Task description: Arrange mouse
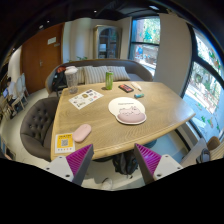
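The claw [114,160] is apart and empty; the pink mouse [82,132] lies ahead-left on the bench [150,100], long axis slanting

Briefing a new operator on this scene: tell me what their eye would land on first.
The wooden table fills the middle, just beyond the open gripper with its magenta pads. On it, a pink mouse lies nearest the fingers, with a white plate to its right. A green bottle stands at the far edge, bright windows behind.
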`<move>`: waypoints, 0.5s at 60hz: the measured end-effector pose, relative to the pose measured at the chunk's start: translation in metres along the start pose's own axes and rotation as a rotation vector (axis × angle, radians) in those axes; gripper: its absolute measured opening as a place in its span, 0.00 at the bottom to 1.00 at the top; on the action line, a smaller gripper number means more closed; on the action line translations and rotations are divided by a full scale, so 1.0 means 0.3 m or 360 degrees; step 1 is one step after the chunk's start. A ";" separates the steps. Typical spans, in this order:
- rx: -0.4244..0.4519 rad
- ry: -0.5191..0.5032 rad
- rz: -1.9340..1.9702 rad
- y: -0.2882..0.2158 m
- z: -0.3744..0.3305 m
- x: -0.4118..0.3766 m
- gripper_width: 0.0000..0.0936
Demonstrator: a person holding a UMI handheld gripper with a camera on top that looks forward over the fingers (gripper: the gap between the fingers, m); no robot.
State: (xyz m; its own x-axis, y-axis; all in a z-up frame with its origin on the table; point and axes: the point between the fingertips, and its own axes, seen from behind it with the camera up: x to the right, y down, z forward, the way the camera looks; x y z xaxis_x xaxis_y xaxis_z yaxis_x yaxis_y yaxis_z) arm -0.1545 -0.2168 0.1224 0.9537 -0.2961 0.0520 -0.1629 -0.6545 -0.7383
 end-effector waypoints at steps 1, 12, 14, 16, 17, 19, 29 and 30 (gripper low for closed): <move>0.0009 -0.0012 -0.0003 -0.005 0.000 -0.006 0.92; 0.0029 -0.0097 -0.0072 -0.015 0.036 -0.025 0.91; 0.0029 -0.0125 -0.0090 -0.003 0.047 -0.011 0.91; 0.0020 -0.0148 -0.0106 0.003 0.058 -0.019 0.91; 0.0013 -0.0163 -0.0109 0.008 0.066 -0.026 0.91; 0.0006 -0.0197 -0.0110 0.017 0.096 -0.050 0.91; -0.0027 -0.0382 -0.0146 0.102 0.252 -0.179 0.89; -0.0025 -0.0399 -0.0144 0.109 0.269 -0.195 0.89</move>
State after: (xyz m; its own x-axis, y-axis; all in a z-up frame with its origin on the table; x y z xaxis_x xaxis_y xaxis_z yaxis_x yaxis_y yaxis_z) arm -0.1952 -0.1645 0.0409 0.9971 -0.0554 -0.0525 -0.0762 -0.6819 -0.7275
